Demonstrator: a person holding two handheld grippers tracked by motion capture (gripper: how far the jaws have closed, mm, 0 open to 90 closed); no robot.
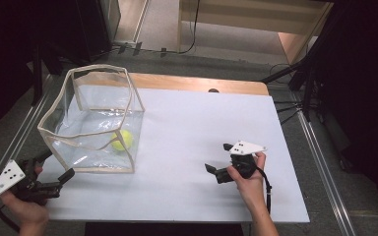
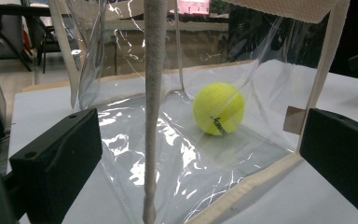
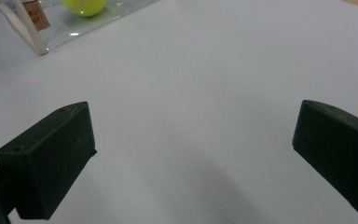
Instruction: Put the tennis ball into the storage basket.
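Left gripper (image 1: 54,167) sits at the near left corner of the clear plastic bag (image 1: 91,123), jaws spread wide and holding nothing; in the left gripper view a cream-trimmed corner seam (image 2: 153,107) of the bag stands upright between the two jaws, touching neither as far as I can tell. My reading: the gripper is lined up this way so the seam can be pinched, the stiff edging being the surest grip on a floppy film wall. Right gripper (image 1: 219,160) rests low over the white tabletop (image 1: 202,128), well apart from the bag toward the near right, jaws equally wide and empty; it looks parked clear of the bag. The bag stands open-topped on the left part of the table, box-shaped but slumped, its upper rim bent out of square and its walls wrinkled and glaring with reflections. Beige fabric binding runs along every edge; a small brown tag (image 2: 292,120) shows on the near side edge. A yellow-green tennis ball (image 1: 122,140) lies on the bag's floor near its right near corner, dark lettering visible on it in the left gripper view (image 2: 219,108). The ball likely helps hold the floor down.
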